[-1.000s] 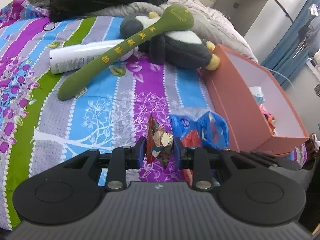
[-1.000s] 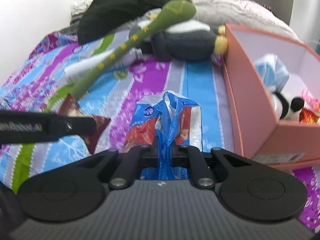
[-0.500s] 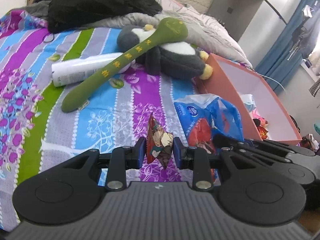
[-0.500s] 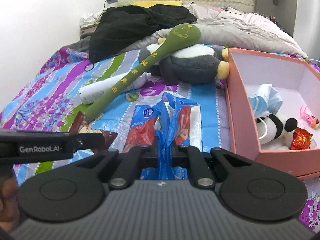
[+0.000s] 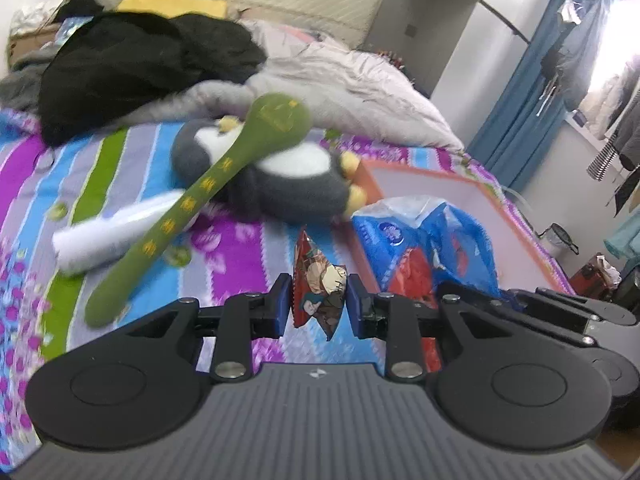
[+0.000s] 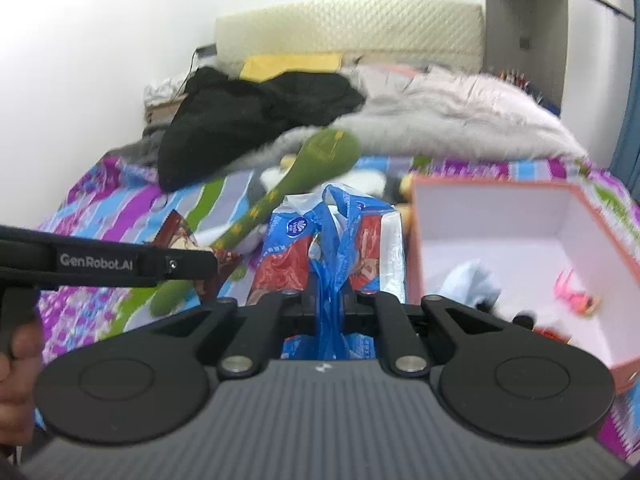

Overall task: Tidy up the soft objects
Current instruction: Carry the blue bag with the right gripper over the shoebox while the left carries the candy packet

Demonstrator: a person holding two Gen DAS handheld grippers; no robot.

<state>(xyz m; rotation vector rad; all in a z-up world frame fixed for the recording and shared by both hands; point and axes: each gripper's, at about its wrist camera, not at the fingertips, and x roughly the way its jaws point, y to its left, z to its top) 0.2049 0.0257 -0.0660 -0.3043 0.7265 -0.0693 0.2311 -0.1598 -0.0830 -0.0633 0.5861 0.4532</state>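
Both grippers have risen since the earlier frames, lifting their loads clear of the striped bedspread (image 5: 132, 208), so the headboard (image 6: 348, 28) and far wall now show. The left gripper (image 5: 319, 304) is clamped on a small red snack packet (image 5: 318, 280), held upright between its blue pads. The right gripper (image 6: 329, 300) is pinched tight on the twisted handles of a blue plastic bag (image 6: 332, 240), which hangs in front of it with red packets inside. Using the orange box (image 6: 532, 232) as landmark: the bag hangs just to its left, the snack packet further left, and the penguin plush (image 5: 280, 184) lies against its far corner, with the green plush spoon (image 5: 208, 196) across it. Small toys lie inside the box.
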